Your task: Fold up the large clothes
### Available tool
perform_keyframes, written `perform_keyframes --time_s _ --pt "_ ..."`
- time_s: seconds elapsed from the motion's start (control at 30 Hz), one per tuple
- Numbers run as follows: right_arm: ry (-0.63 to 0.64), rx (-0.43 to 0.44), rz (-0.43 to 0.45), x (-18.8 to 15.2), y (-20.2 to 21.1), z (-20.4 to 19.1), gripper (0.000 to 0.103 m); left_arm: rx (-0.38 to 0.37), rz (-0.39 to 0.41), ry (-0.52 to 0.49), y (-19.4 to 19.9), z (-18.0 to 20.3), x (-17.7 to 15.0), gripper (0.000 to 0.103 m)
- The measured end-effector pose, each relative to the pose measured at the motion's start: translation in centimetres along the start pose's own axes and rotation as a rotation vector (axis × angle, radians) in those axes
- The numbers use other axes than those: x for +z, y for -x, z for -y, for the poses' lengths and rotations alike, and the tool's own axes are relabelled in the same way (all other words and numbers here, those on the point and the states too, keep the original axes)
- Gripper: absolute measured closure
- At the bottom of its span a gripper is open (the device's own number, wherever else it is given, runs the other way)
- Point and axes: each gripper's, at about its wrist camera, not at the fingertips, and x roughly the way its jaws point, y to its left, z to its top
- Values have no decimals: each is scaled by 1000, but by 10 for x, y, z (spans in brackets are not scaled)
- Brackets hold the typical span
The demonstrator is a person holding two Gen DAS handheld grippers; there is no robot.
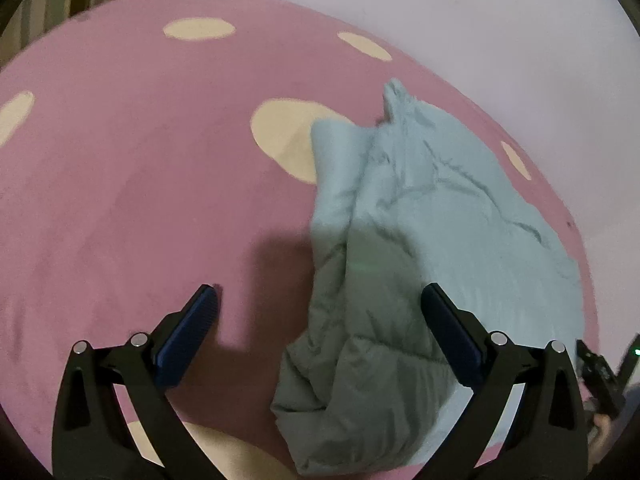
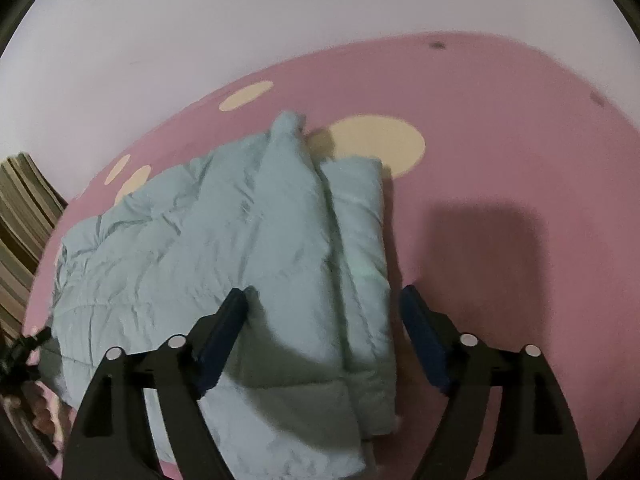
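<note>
On the pink mat with cream spots (image 1: 140, 184), a pale blue quilted jacket (image 1: 432, 216) is spread, one long side rolled over into a thick band (image 2: 356, 240). The left gripper (image 1: 320, 320) is held above the jacket's near end, its jaws wide apart and empty; the right gripper (image 2: 326, 316) is likewise spread and straddles the band. The jacket is judged soft, puffy and light but springy. A hold is best taken low on a doubled edge, where padding compresses.

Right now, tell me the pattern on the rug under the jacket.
Pink rug with cream oval spots, clearest from the left wrist view; the jacket is pale blue-green.
</note>
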Motion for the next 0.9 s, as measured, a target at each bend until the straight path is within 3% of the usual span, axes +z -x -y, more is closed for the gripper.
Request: perform_keyframes --time_s 0.27,0.4,0.57,0.6,0.77,0.9 --pt "-12 53 -50 5 -21 5 16 -51 -10 -72 -13 16 5 2" --pt "15 49 -49 9 -27 -2 19 -61 -22 -100 -22 26 8 6" --pt "8 109 -66 6 -29 -9 60 -102 -50 -107 -27 34 11 35" --pt "0 126 -72 6 -30 -10 63 -109 -53 -98 -28 34 11 38" --pt "-60 211 -75 5 -26 -8 84 -158 -54 -60 -21 30 10 74" --pt "-67 237 -62 1 -13 -8 88 -172 -35 -52 -3 29 7 84"
